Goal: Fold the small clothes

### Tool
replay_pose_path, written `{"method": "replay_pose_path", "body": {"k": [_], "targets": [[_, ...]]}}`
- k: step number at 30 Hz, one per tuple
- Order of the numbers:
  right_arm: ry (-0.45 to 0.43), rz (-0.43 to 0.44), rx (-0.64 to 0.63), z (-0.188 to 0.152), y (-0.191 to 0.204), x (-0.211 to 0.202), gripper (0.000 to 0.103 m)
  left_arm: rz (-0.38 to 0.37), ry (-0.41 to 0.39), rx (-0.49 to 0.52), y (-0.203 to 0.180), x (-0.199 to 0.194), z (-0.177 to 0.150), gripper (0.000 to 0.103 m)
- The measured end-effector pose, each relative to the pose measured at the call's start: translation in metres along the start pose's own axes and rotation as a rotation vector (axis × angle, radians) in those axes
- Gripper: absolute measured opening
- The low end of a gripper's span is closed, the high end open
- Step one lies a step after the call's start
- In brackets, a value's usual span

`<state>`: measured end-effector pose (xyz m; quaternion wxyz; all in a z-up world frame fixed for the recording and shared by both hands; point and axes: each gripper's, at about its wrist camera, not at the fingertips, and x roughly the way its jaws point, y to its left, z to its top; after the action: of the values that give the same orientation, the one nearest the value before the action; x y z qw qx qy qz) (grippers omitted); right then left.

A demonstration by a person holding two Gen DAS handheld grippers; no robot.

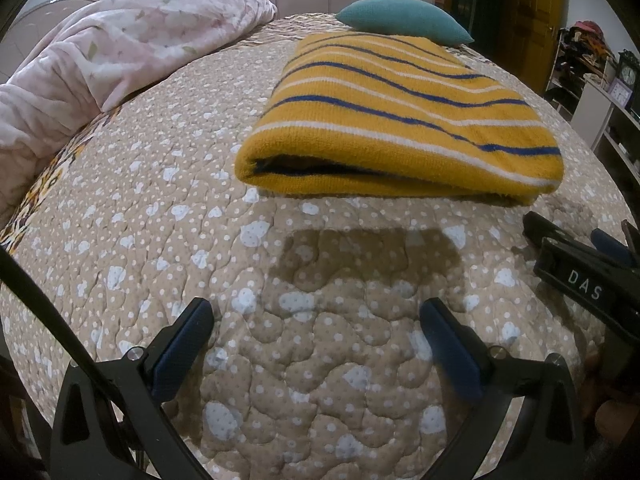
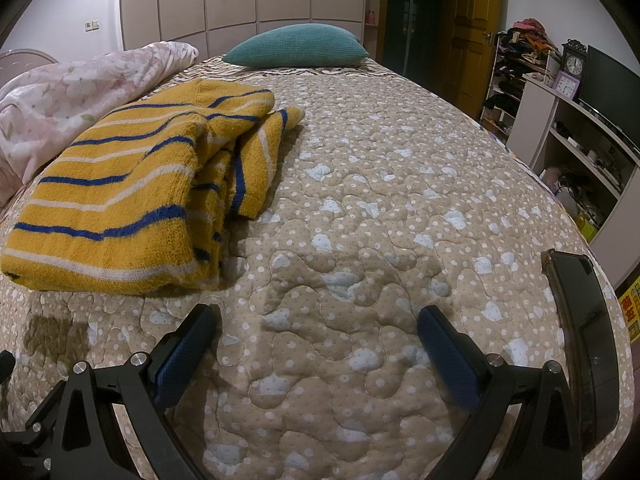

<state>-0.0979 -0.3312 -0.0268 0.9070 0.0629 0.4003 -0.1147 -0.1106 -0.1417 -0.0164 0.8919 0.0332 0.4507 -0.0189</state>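
Observation:
A mustard-yellow knit garment (image 1: 396,120) with blue and white stripes lies folded into a thick rectangle on the quilted bed. In the right wrist view the garment (image 2: 132,196) sits at the left, its layered edges showing on its right side. My left gripper (image 1: 316,312) is open and empty, a little in front of the garment's near fold. My right gripper (image 2: 318,320) is open and empty over bare quilt, to the right of the garment. Part of the right gripper (image 1: 580,256) shows at the right edge of the left wrist view.
The beige quilted bedspread (image 2: 380,208) covers the bed. A pink floral blanket (image 1: 100,60) is bunched at the left. A teal pillow (image 2: 296,46) lies at the far end. A black phone (image 2: 580,320) lies at the right bed edge. Shelves (image 2: 580,152) stand beyond.

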Motion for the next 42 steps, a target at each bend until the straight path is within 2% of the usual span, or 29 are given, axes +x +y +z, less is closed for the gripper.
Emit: {"method": "replay_pose_path", "body": {"k": [42], "targets": [[0.002,-0.007,-0.001,-0.0005,0.0005,-0.0012,0.103,-0.008,-0.030,-0.006,0.0009,-0.0012,-0.0026,0.103]]}}
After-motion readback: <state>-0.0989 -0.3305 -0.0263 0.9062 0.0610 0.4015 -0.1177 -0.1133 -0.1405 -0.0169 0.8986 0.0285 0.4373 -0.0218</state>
